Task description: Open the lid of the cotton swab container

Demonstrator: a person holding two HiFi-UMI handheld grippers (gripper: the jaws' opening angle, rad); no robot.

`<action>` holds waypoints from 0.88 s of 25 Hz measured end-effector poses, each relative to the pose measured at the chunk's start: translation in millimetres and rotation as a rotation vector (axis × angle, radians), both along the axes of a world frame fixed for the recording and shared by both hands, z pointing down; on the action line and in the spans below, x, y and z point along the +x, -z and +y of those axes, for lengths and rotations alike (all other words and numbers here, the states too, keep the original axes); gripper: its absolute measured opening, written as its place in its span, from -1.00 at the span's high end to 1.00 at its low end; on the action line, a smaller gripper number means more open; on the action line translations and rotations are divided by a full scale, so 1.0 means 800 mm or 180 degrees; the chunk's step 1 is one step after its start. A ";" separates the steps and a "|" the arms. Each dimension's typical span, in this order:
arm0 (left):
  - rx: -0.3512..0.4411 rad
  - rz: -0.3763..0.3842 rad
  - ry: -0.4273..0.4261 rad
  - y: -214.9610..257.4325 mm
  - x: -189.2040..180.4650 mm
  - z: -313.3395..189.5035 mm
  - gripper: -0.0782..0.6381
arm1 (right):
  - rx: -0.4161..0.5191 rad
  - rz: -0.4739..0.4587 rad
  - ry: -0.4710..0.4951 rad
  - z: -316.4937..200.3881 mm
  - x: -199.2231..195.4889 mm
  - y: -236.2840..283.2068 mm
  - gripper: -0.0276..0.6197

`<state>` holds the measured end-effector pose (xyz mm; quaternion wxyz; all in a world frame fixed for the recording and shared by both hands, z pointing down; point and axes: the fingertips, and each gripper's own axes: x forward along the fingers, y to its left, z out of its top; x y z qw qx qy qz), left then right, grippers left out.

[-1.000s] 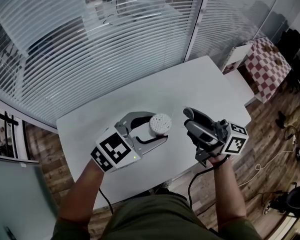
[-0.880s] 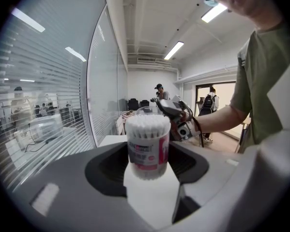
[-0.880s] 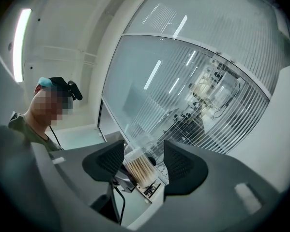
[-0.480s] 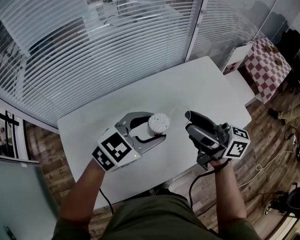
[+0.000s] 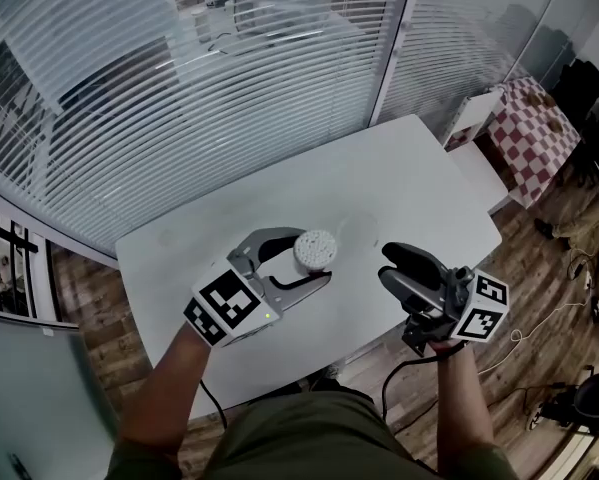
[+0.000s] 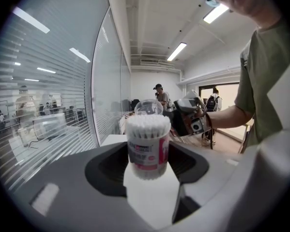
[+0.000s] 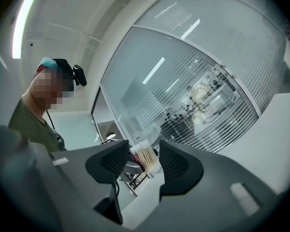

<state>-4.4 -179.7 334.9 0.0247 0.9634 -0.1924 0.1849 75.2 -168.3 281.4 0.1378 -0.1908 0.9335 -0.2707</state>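
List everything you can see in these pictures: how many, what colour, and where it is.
table: one, white, centre, beside the glass wall
cotton swab container: one, clear with a pink-and-white label, full of white swabs, upright on the table
lid: one, clear, standing up behind the swab tips
blinds: white, behind the glass
chequered cloth: one, red and white, far right
floor: brown wood, right side
left tongs: grey and black, closed on the container's sides
right tongs: grey and black, right of the container; jaws apart, just been closing, gripping nothing
forearms: two, bare, bottom edge
shirt: one, olive green, bottom centre
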 end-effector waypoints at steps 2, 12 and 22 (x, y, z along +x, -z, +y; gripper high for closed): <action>0.0006 0.0001 -0.0013 0.001 0.001 0.001 0.06 | -0.0032 0.0005 -0.0045 0.001 0.003 -0.005 0.27; 0.0007 0.0016 -0.0029 0.004 0.000 0.003 0.06 | -0.0126 0.0058 -0.0119 0.004 0.007 -0.019 0.41; 0.0014 0.0055 -0.0041 0.005 0.003 0.004 0.06 | -0.0207 0.0078 -0.0145 0.004 0.008 -0.029 0.66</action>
